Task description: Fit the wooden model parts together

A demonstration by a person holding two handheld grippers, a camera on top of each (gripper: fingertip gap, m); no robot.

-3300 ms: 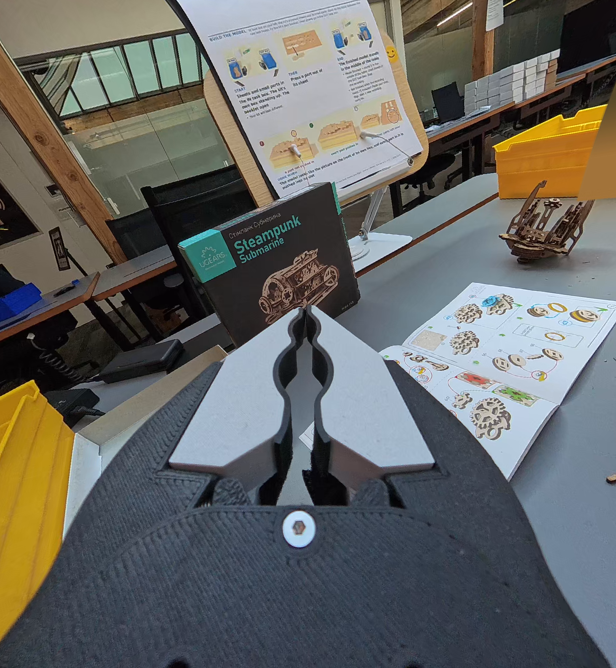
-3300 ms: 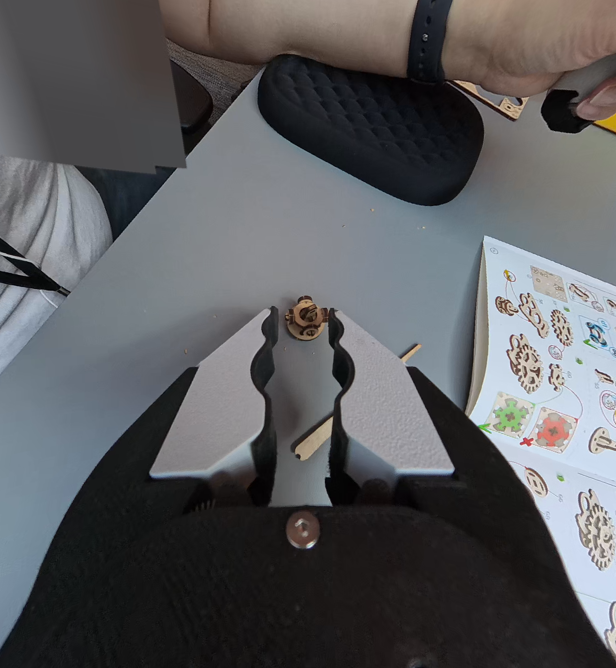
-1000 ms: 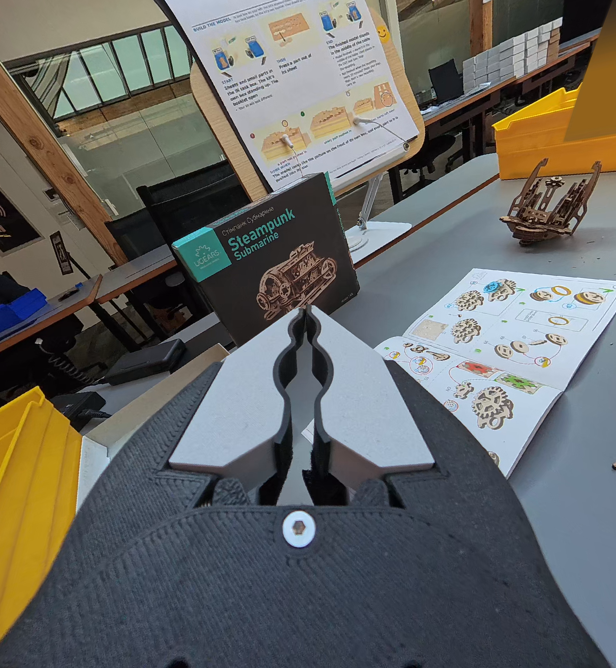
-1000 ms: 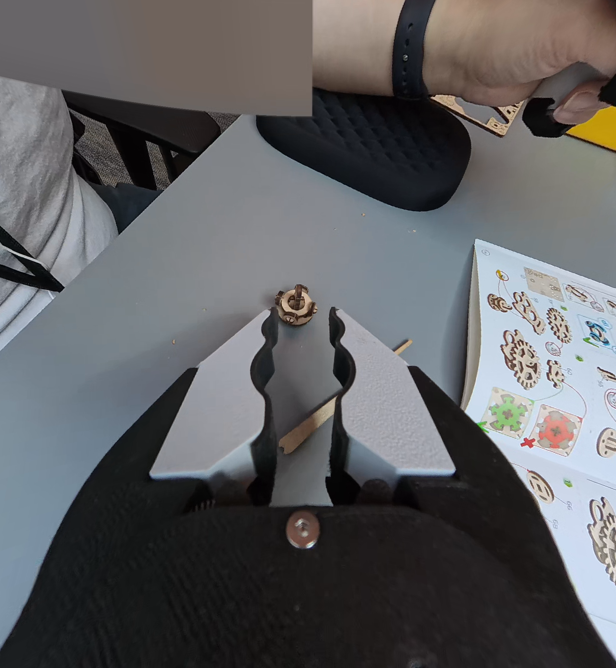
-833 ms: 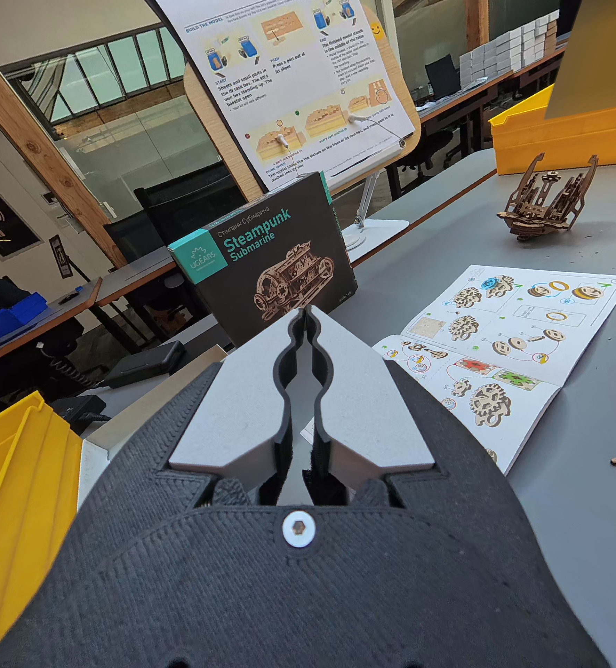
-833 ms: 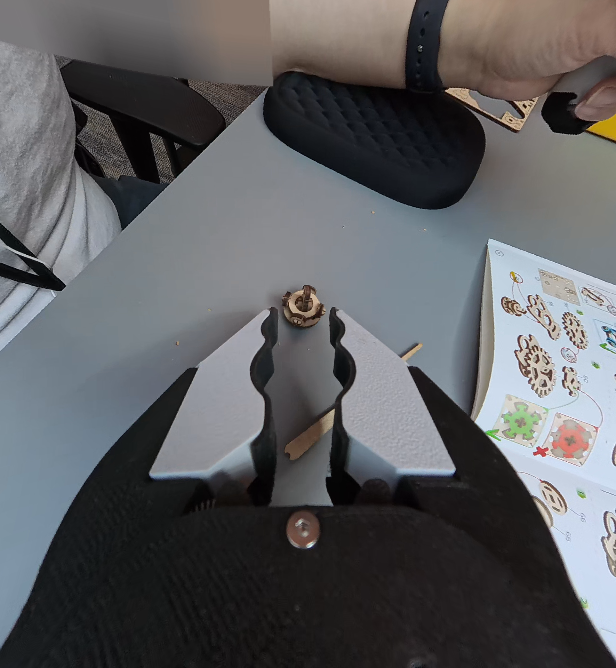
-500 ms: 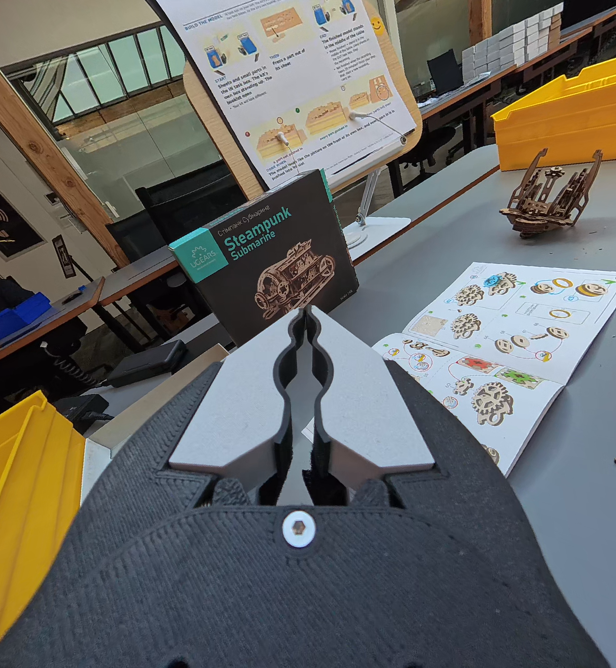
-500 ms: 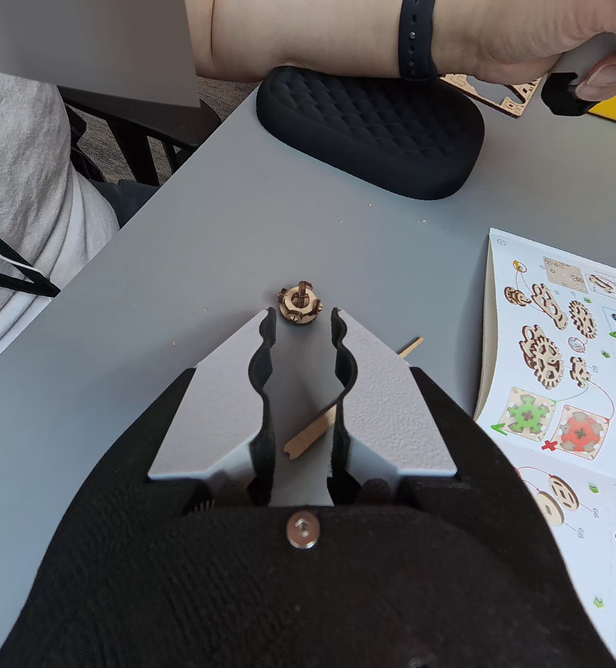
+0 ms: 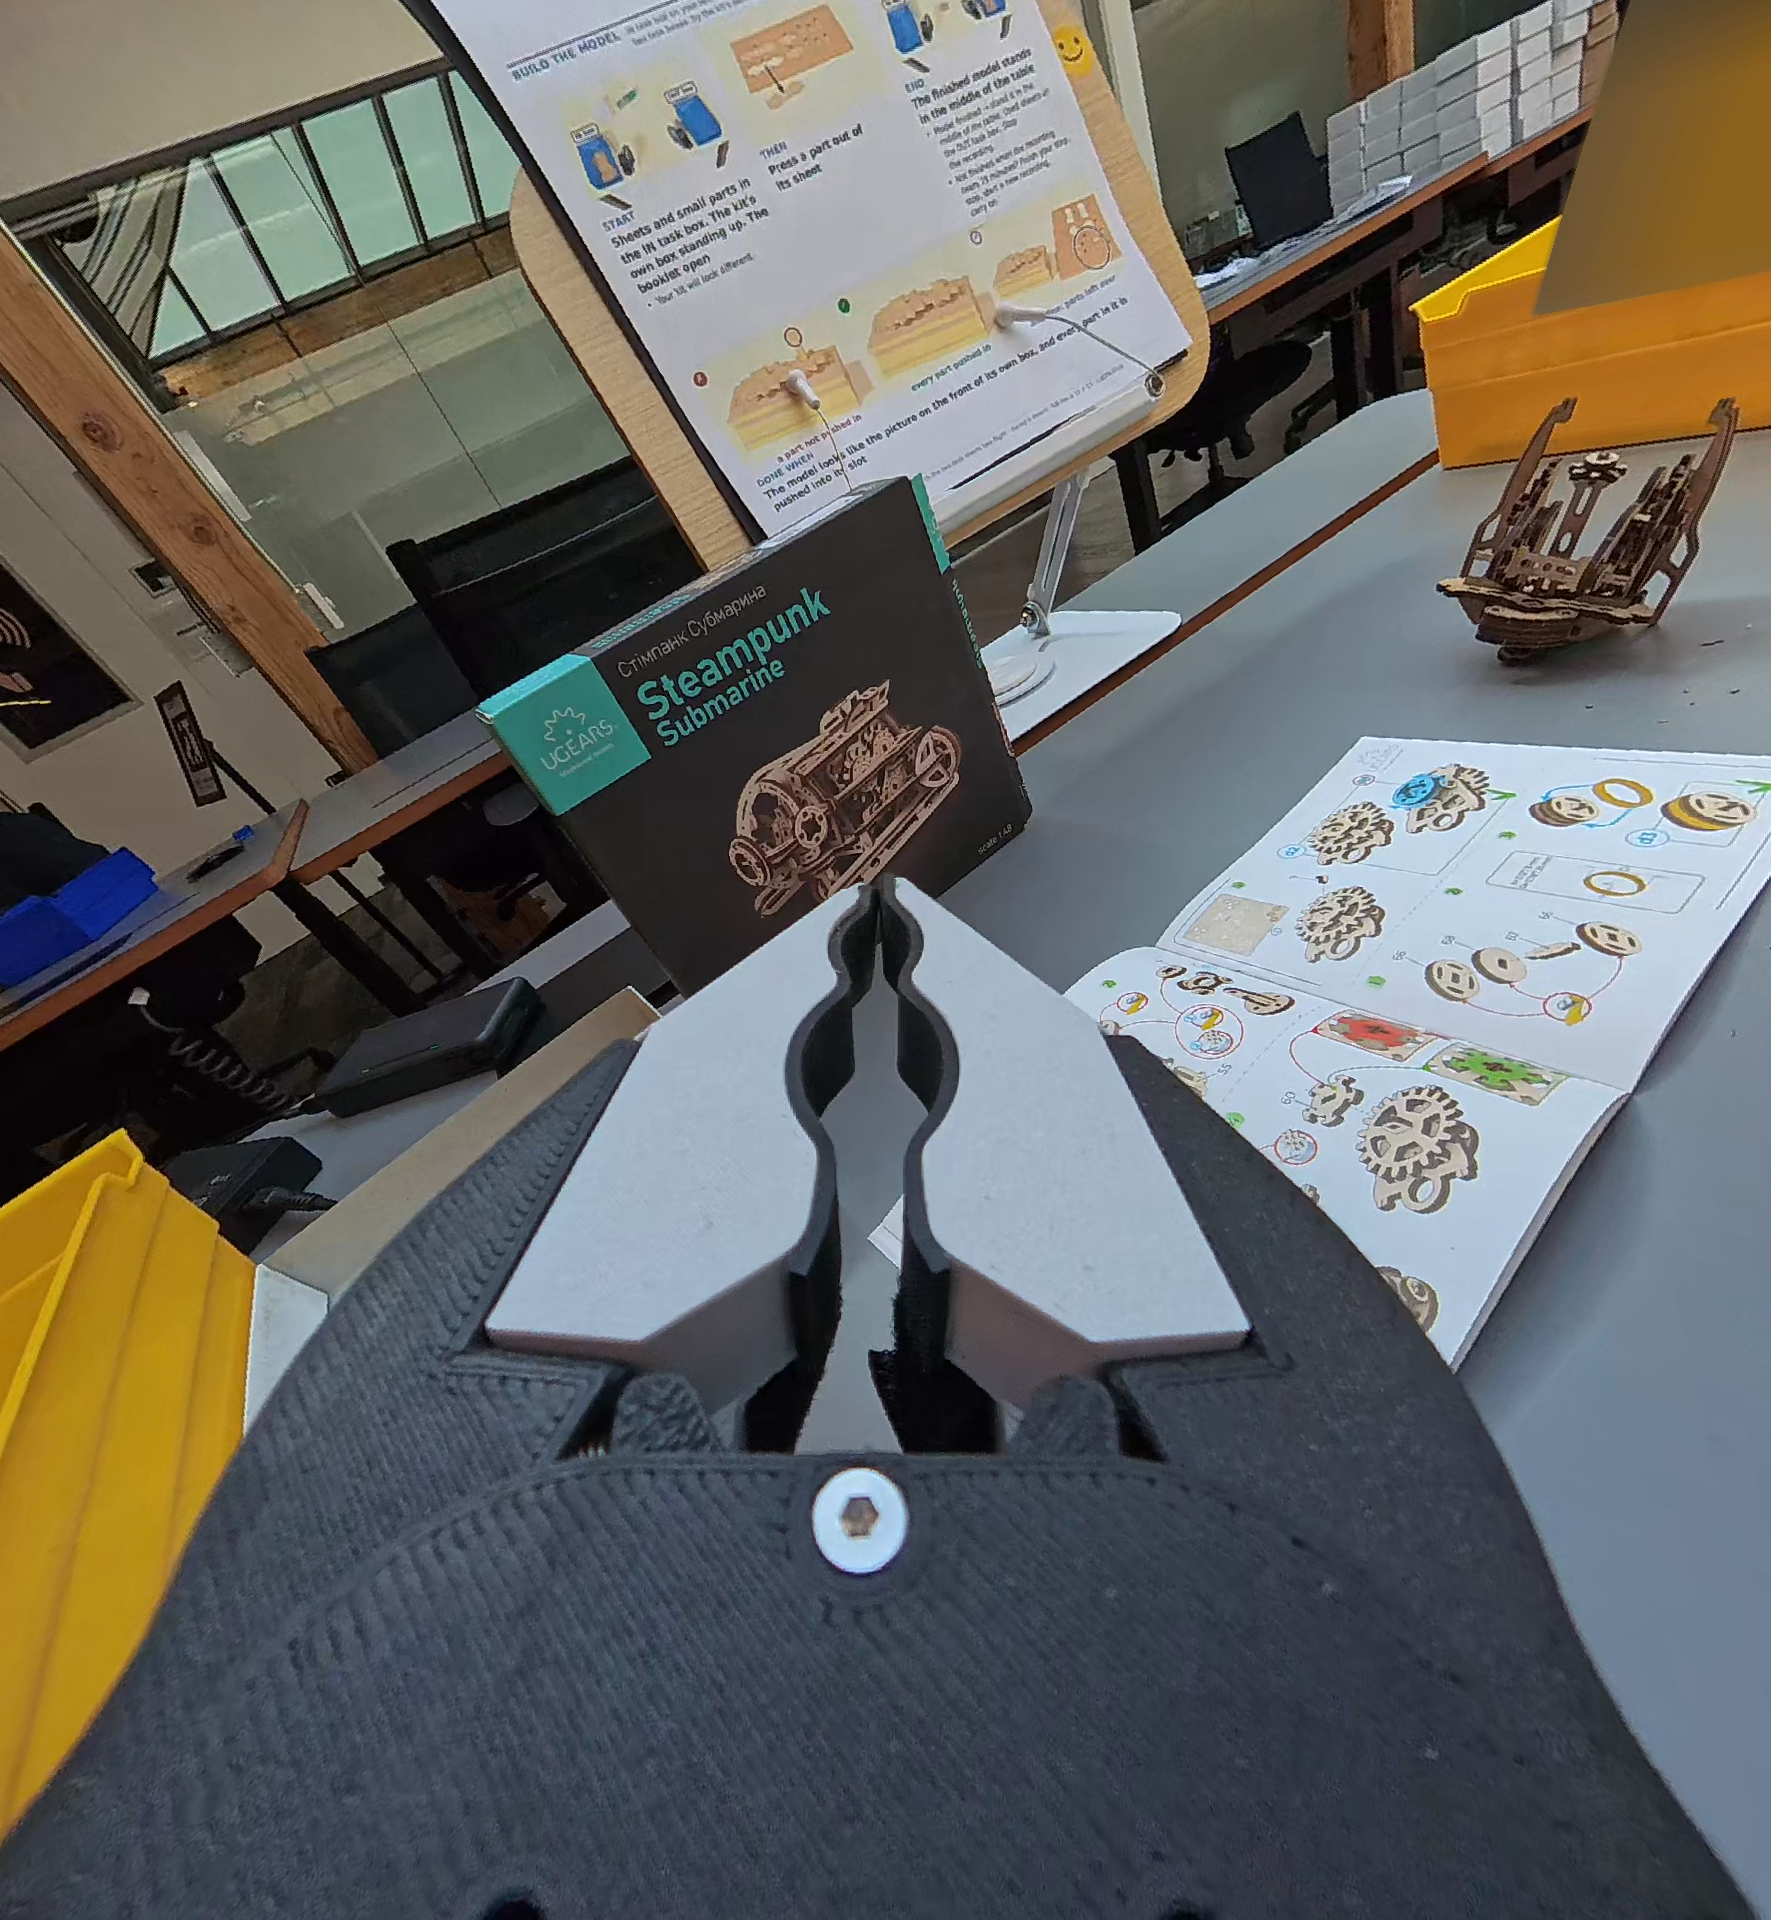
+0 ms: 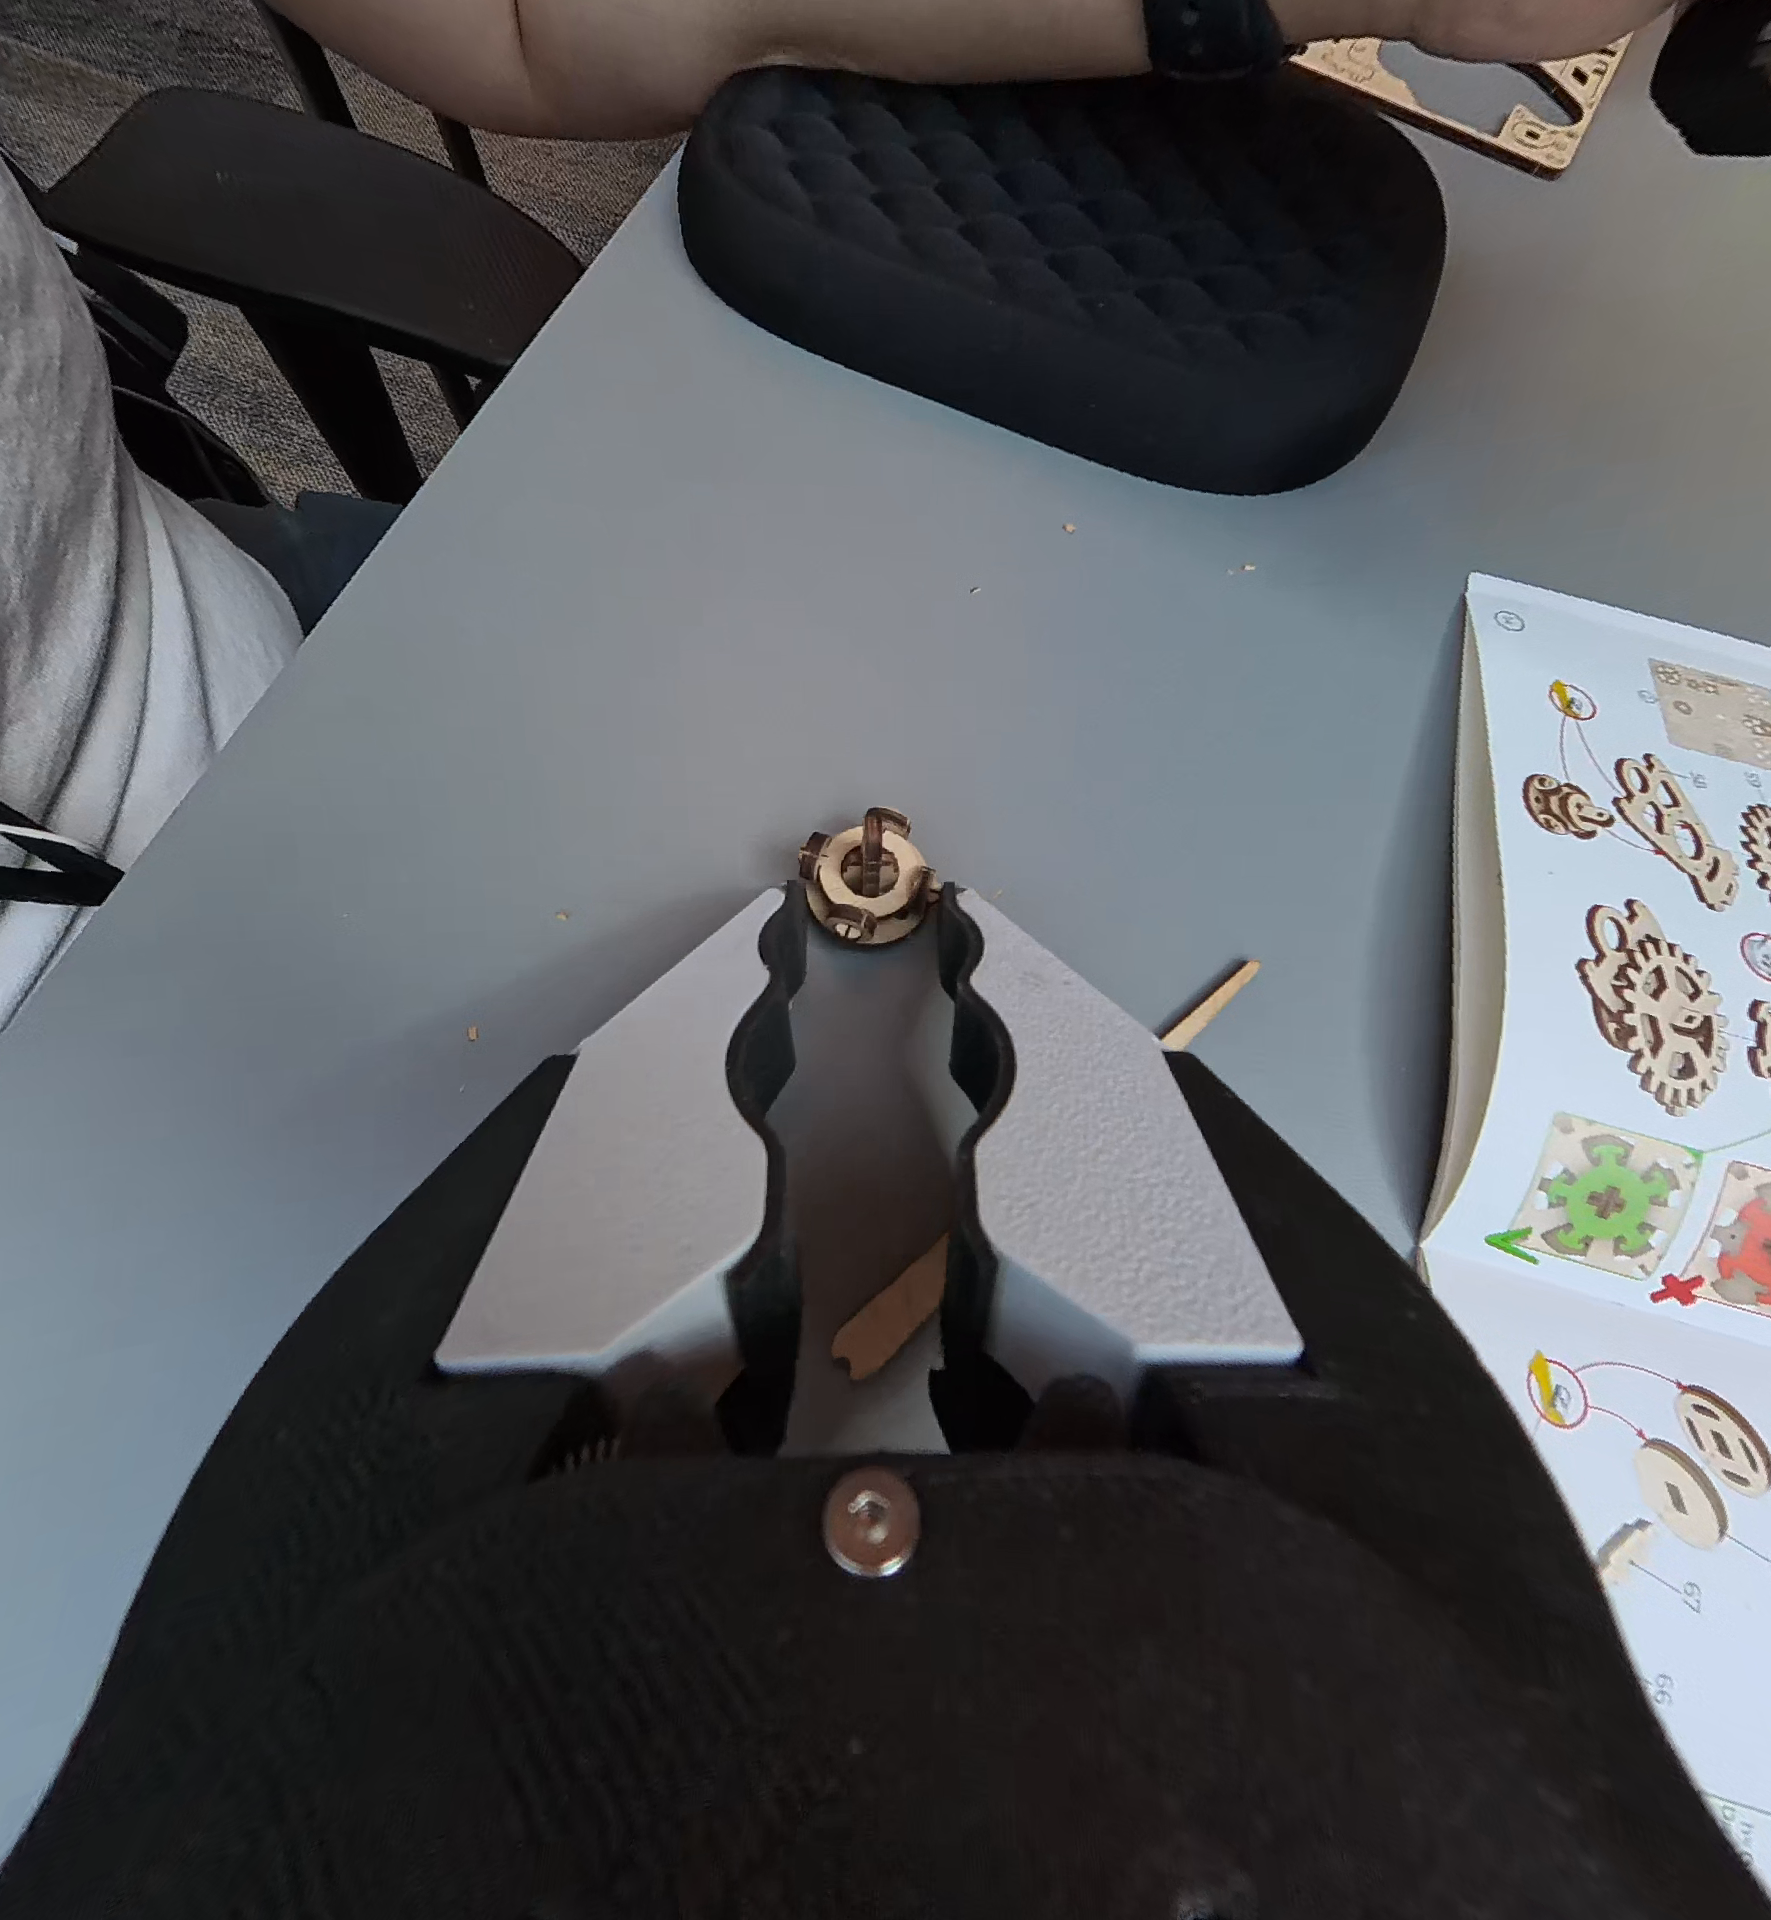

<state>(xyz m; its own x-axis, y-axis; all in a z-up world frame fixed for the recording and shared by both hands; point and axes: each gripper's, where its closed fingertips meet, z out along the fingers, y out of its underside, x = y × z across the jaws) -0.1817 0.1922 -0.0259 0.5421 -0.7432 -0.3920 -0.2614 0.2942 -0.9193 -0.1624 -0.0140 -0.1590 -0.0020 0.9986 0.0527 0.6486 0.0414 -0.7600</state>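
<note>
change: my right tool (image 10: 865, 899) has closed in on the small wooden hub (image 10: 863, 881); fingertips now flank it on the desk (image 10: 652, 644), spread, not yet clamped.
left tool (image 9: 879, 896): pinched together, empty, raised before the kit box (image 9: 756, 748).
meaning: i judge the pickup is next.
nearby: wooden stick (image 10: 1208, 1003) under the right tool.

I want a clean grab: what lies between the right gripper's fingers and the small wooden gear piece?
Nothing: in the right wrist view, the right gripper already flanks the gear piece.
</note>
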